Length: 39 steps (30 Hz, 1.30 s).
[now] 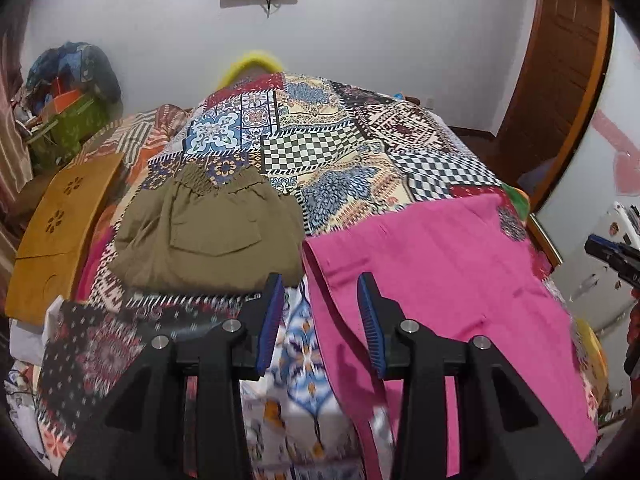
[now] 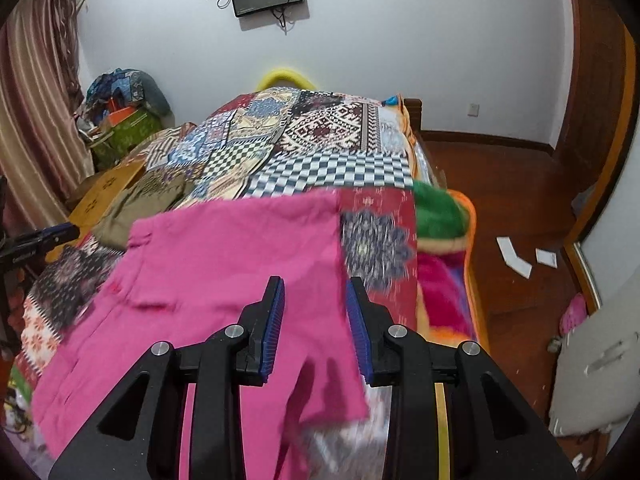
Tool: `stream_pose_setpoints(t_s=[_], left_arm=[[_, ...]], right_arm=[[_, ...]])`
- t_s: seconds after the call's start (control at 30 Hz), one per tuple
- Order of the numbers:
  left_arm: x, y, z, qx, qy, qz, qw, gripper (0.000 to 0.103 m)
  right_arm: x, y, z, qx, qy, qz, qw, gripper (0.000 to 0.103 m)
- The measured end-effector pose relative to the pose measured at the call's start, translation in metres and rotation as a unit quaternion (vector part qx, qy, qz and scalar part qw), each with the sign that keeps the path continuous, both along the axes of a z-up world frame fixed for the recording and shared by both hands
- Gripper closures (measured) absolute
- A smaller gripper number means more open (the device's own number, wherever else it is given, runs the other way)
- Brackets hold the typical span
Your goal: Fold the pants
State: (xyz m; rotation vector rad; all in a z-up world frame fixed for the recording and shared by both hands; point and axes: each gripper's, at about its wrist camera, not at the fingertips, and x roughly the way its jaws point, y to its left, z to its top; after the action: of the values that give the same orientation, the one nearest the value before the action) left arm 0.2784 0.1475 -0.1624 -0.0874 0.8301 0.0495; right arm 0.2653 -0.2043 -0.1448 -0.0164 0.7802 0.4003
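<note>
Hovering over the pink pants (image 1: 440, 272), we had left gripper (image 1: 320, 312) and right gripper (image 2: 316, 320) both released, grasping nothing.
Risk we saw: olive garment (image 1: 208, 232) just beside the pants; a sloppy pinch could've snagged the patchwork bedspread (image 1: 320, 148) too.

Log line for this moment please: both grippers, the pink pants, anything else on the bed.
left gripper: open, empty | right gripper: open, empty | pink pants: spread on bed, unheld | olive garment: beside pants, apart
</note>
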Motion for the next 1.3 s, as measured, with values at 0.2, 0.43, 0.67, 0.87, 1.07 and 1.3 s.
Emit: stream_pose_setpoints(t_s=[0.2,0.43,0.67,0.87,1.07,1.3], left_arm=[[0.044,0.005,-0.032,0.005,0.027,-0.003,0.9996,0.065],[0.089,0.008,-0.071,-0.042,0.072,-0.017,0.9964,0.065],[0.104,0.007,-0.091,-0.061,0.085,-0.038,0.9938,0.070],[0.102,-0.001,-0.086,-0.048,0.066,-0.048,0.9955,0.093],[0.094,-0.002,-0.061,-0.041,0.027,-0.048,0.9976,0.099],[0.082,0.010,-0.016,-0.024,-0.048,-0.023,0.9983,0.100]], right_arm=[[0.047,0.017,-0.015,-0.008,0.003,0.010,1.000,0.074],[0.095,0.027,-0.046,0.001,0.037,0.004,0.999,0.060],[0.132,0.031,-0.064,0.030,0.074,0.011,0.997,0.060],[0.137,0.039,-0.071,0.035,0.082,0.029,0.996,0.091],[0.133,0.047,-0.050,0.050,0.045,0.044,0.997,0.097],[0.136,0.062,-0.006,0.064,-0.007,0.055,0.996,0.097]])
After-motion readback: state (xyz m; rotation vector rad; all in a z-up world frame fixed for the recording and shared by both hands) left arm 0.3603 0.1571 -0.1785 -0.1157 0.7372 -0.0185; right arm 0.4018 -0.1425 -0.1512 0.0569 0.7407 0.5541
